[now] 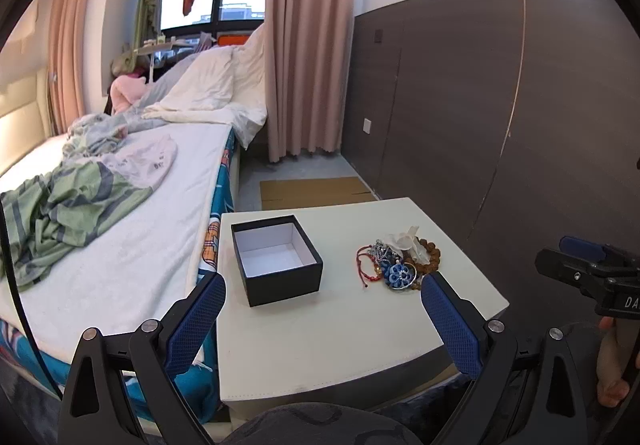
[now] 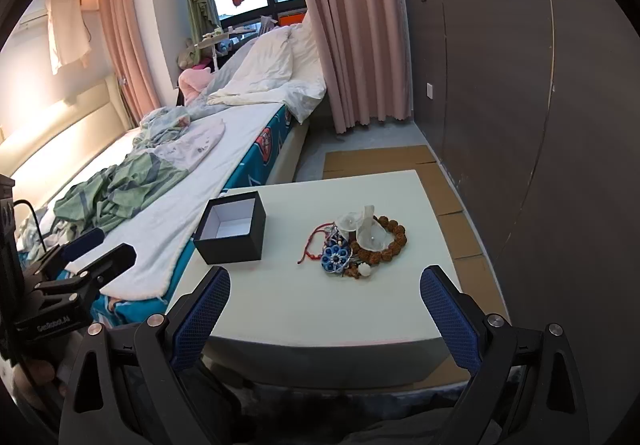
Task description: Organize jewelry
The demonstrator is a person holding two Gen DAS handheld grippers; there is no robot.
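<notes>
A black box [image 1: 276,261] with a white inside stands open and empty on a cream table [image 1: 320,329]. It also shows in the right wrist view [image 2: 232,231]. To its right lies a heap of jewelry [image 1: 400,259]: a red cord bracelet [image 2: 312,245], a blue flower piece [image 2: 336,257], brown wooden beads [image 2: 394,239] and clear white pieces [image 2: 362,229]. My left gripper [image 1: 322,287] is open and empty, near the table's front edge, below the box and the heap. My right gripper [image 2: 324,283] is open and empty, in front of the heap.
A bed [image 1: 120,229] with crumpled clothes runs along the table's left side. A dark wall panel [image 1: 520,105] stands to the right. Flat cardboard [image 2: 380,161] lies on the floor behind the table. Pink curtains [image 1: 308,45] hang at the back.
</notes>
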